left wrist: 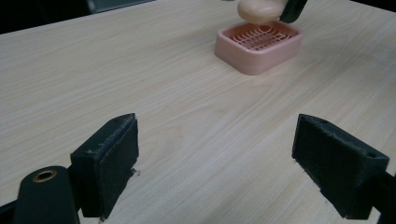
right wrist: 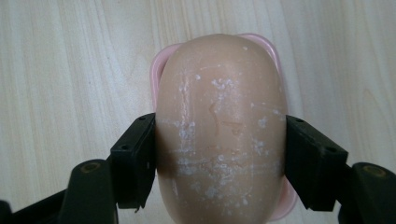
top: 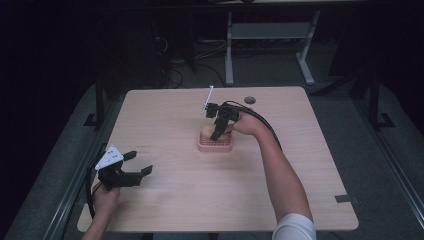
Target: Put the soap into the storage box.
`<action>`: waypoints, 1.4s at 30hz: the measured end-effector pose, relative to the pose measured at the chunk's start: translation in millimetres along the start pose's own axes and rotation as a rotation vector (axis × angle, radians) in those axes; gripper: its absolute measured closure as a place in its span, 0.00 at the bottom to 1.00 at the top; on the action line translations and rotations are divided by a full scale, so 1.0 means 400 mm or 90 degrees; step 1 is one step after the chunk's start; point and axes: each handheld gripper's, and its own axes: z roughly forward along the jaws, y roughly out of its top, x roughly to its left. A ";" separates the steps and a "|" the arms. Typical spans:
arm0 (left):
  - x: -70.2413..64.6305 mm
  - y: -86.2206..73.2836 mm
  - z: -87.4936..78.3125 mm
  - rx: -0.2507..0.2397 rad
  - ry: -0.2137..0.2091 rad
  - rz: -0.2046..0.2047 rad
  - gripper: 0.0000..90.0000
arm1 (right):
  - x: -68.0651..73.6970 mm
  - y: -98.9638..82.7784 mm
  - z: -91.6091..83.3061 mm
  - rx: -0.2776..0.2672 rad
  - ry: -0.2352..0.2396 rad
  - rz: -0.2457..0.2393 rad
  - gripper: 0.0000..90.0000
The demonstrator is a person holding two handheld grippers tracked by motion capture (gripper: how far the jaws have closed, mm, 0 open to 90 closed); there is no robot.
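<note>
A peach oval soap bar [right wrist: 219, 88], flecked with white, is clamped across its width by my right gripper [right wrist: 219, 140], which is shut on it. The soap hangs just over a pink slotted soap dish [right wrist: 159, 70], whose rim peeks out around it. In the high view the dish [top: 215, 146] lies at mid-table with the right gripper [top: 218, 131] pointing down over it. The left gripper view shows the dish [left wrist: 258, 44] far off with the soap [left wrist: 259, 10] above its grid. My left gripper [top: 140, 163] rests low at the table's front left, open, with bare wood between its pads [left wrist: 116, 154].
The light wooden table [top: 175, 195] has a round cable hole [top: 249, 100] near its far edge. A white marker rod [top: 208, 97] sticks up from the right gripper. A dark tape patch [top: 346, 198] marks the front right corner. A desk frame [top: 229, 50] stands beyond.
</note>
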 end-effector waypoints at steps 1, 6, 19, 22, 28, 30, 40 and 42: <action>-0.001 0.000 0.000 -0.001 0.000 -0.001 0.16 | -0.001 0.001 0.005 0.003 0.001 0.000 0.35; 0.001 0.000 -0.001 0.001 0.001 0.001 0.16 | -0.004 -0.001 0.023 0.008 0.005 0.005 0.35; 0.002 0.000 -0.002 -0.001 0.001 0.001 0.16 | -0.005 -0.002 0.053 0.030 0.004 0.003 0.35; 0.002 0.000 -0.002 0.000 0.001 0.002 0.16 | -0.006 -0.004 0.058 0.035 0.003 0.002 0.35; 0.002 0.000 -0.001 0.000 0.002 0.002 0.16 | -0.007 -0.007 0.058 0.031 0.003 0.001 0.35; 0.002 0.001 -0.001 0.001 0.002 0.002 0.16 | -0.007 -0.007 0.058 0.030 0.003 0.001 0.35; 0.001 0.001 -0.002 0.001 0.002 0.002 0.16 | -0.005 -0.003 0.033 -0.003 0.002 0.006 0.40; 0.001 0.001 -0.001 0.002 0.001 0.002 0.16 | -0.006 -0.007 0.029 -0.004 0.007 0.011 0.38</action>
